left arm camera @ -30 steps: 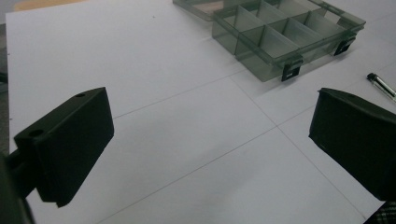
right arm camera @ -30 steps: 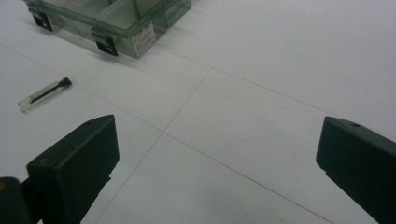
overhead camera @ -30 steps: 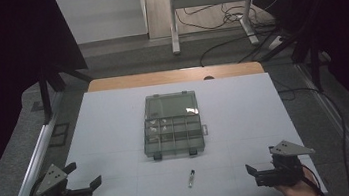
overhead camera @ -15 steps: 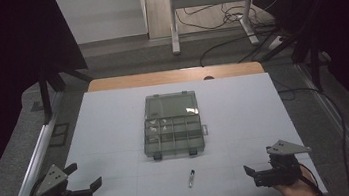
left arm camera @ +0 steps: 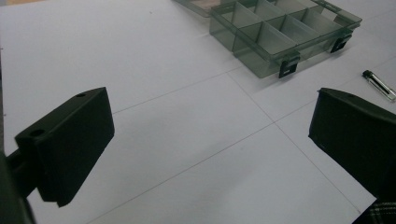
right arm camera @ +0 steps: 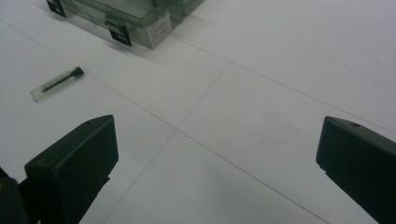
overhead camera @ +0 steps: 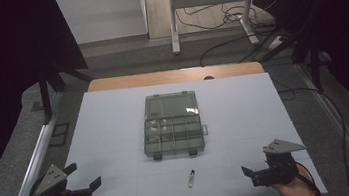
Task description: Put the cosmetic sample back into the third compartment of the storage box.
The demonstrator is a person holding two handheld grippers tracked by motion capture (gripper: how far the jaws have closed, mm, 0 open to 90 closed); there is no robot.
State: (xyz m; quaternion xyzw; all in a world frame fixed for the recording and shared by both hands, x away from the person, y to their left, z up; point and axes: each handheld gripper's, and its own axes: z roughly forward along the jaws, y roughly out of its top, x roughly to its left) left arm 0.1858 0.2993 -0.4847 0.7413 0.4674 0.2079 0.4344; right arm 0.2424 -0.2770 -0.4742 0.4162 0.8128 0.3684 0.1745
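Left tongs [overhead camera: 83, 185] at near left corner, jaws wide apart, empty, pointing inward. Right tongs [overhead camera: 246, 172] at near right corner, jaws spread, empty, held low in hand [overhead camera: 295, 191].

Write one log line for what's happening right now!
left claw: open, empty | right claw: open, empty | box: lid open, mid-table | small tube: lying in front of box, untouched

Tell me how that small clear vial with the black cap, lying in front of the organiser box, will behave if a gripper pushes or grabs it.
The vial is a slim cylinder lying on its side on the smooth white table, so a sideways nudge would probably roll it. Its clear wall looks like glass or hard plastic: likely stiff, slick, perhaps fragile under a hard squeeze. Being so small beside the organiser box, it is probably very light.
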